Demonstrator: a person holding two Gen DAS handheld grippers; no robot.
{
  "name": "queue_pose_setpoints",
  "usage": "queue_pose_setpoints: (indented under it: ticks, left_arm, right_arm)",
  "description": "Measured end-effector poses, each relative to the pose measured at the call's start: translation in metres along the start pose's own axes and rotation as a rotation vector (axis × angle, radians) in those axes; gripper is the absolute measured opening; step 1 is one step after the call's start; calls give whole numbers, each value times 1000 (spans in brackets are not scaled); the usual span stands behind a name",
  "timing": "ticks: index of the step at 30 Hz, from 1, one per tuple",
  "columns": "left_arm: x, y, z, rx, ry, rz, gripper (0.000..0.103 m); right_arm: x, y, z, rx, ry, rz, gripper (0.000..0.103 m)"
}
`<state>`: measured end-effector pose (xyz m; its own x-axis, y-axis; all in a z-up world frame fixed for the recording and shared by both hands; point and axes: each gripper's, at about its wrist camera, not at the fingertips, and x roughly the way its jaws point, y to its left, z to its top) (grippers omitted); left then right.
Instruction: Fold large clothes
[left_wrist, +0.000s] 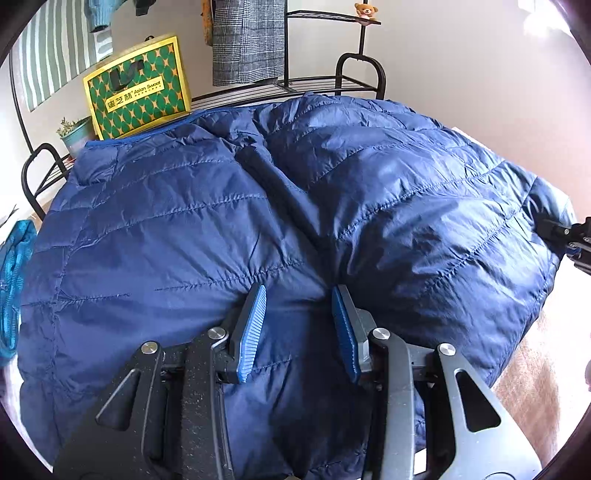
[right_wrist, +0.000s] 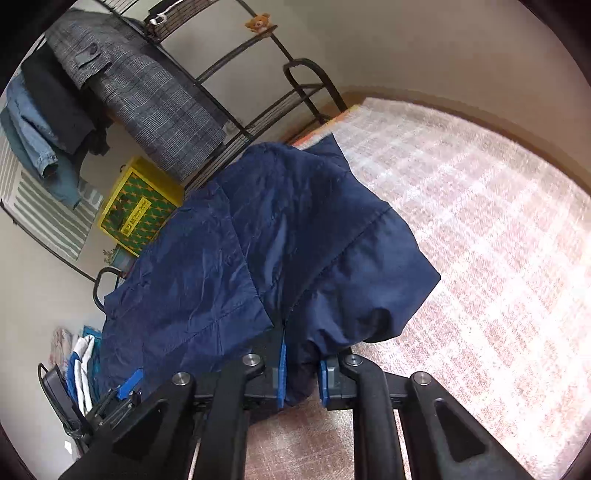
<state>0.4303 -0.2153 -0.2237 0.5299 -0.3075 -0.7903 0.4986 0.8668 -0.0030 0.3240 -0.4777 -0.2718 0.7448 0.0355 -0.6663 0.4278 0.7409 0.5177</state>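
While it lies spread across the middle of the left wrist view, jacket: the navy quilted jacket (left_wrist: 280, 206) fills most of the frame; in the right wrist view it sits centre-left on a pinkish woven surface (right_wrist: 480, 258)
Left claw: left claw (left_wrist: 298, 301) spread, fingers resting on the jacket's near part, fabric between them ungripped
Right claw: right claw (right_wrist: 303, 363) pinching a fold of the jacket's edge, lower centre
Containers: yellow-green box (left_wrist: 138, 86), upper left, closed; small potted plant (left_wrist: 74, 136) beside it
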Motion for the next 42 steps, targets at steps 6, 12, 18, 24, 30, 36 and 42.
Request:
queue_pose_setpoints:
  ticks: [6,12,18,24,30,36,42]
  left_arm:
    - [-99,28,-2,-168,-57,-87,38]
    - [-217,78,-53,-418,-161,-211,38]
    - [-248,155,-109,-682,-204,-135,38]
    - [-272,215,-127,-835,-304,-65,38]
    - [-279,244,-138,-892,-328,-54,38]
    - [-281,286,-155,-1005,-347,-19,38]
    - [-284,301,-163,-1007,-356,15,38]
  right_arm:
    - [-46,65,13,-231,-91,-62,8]
    - [-68,137,10,-453,-137,-105,8]
    - [-81,216,-9,-674,-177,-110,7]
    - [-77,308,-56,-918,-183,-56,7]
    - [-34,380,-123,-1051,-87,65,8]
    - [38,401,-203,-1097,169,195,7]
    - [71,389,-238,-1101,252,168,7]
